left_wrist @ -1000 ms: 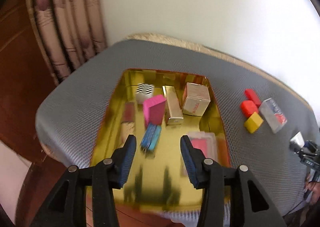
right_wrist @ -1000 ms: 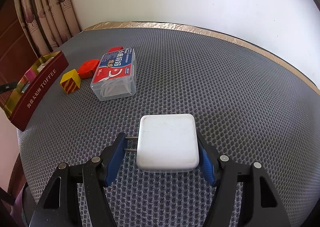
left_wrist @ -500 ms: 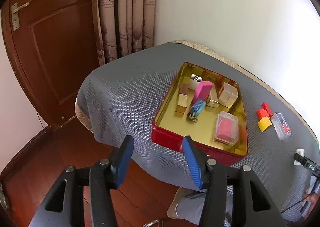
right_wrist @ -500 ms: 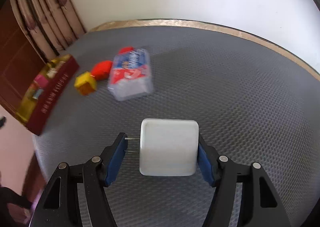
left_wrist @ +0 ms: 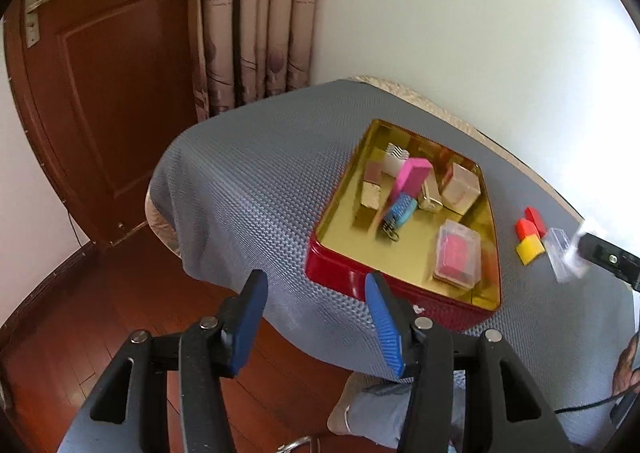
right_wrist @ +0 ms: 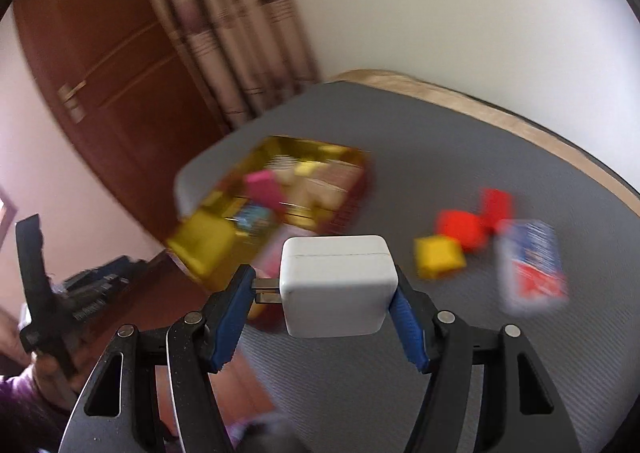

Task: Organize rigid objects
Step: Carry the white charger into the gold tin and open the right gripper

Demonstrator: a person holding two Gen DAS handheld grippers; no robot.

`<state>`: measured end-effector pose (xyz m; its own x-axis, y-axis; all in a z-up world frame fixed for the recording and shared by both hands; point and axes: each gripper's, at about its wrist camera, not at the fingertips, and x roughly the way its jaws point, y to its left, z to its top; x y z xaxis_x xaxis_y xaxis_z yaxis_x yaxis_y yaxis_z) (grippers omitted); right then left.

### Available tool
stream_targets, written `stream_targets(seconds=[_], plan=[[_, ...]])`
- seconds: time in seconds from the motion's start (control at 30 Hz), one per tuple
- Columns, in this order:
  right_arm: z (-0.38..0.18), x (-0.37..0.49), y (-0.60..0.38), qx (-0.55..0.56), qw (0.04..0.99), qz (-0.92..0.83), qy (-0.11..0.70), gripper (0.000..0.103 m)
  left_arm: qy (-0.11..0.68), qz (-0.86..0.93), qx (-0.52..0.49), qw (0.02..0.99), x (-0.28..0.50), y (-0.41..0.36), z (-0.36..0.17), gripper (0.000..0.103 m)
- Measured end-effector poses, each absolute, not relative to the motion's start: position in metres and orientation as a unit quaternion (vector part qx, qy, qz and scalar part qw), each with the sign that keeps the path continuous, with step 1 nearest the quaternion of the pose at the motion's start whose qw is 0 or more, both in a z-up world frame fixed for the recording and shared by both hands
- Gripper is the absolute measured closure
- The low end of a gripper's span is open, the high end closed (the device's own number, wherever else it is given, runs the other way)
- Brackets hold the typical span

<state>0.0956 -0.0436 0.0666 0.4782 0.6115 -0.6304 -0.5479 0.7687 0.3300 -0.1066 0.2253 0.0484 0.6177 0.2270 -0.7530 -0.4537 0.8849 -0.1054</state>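
The left gripper (left_wrist: 316, 317) hangs off the near edge of the grey tabletop (left_wrist: 248, 173), its jaws apart with nothing between them. Just beyond sits the red tin (left_wrist: 344, 273) with a gold inside, holding a pink block (left_wrist: 412, 175), a blue keychain (left_wrist: 400, 211), a tan box (left_wrist: 460, 189) and a clear case (left_wrist: 458, 255) with something red in it. Right of the tin, on the cloth, lie two red blocks (right_wrist: 460, 229) and a yellow block (right_wrist: 438, 255), then a clear box with a blue-and-red label (right_wrist: 532, 267) (blurred). The right gripper (right_wrist: 322, 289) has its jaws clamped on the white charger (right_wrist: 336, 285), held above the tabletop, prongs against the left jaw.
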Motion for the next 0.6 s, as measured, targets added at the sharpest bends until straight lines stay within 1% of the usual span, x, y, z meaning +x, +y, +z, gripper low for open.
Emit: stream_targets(seconds=[0.17, 0.37, 0.6], plan=[[0.064, 0.105, 0.046, 0.012, 0.824, 0.402, 0.399, 0.040, 0.388, 0.203, -0.173, 0.882, -0.110, 0.238, 0.047, 0.051], [0.045, 0.113, 0.125, -0.036, 0.803, 0.430, 0.412, 0.040, 0.412, 0.204, -0.184, 0.869, -0.104, 0.246, 0.036, 0.051], [0.029, 0.127, 0.152, -0.062, 0.796, 0.431, 0.421, 0.040, 0.408, 0.209, -0.187, 0.869, -0.104, 0.251, 0.035, 0.051]])
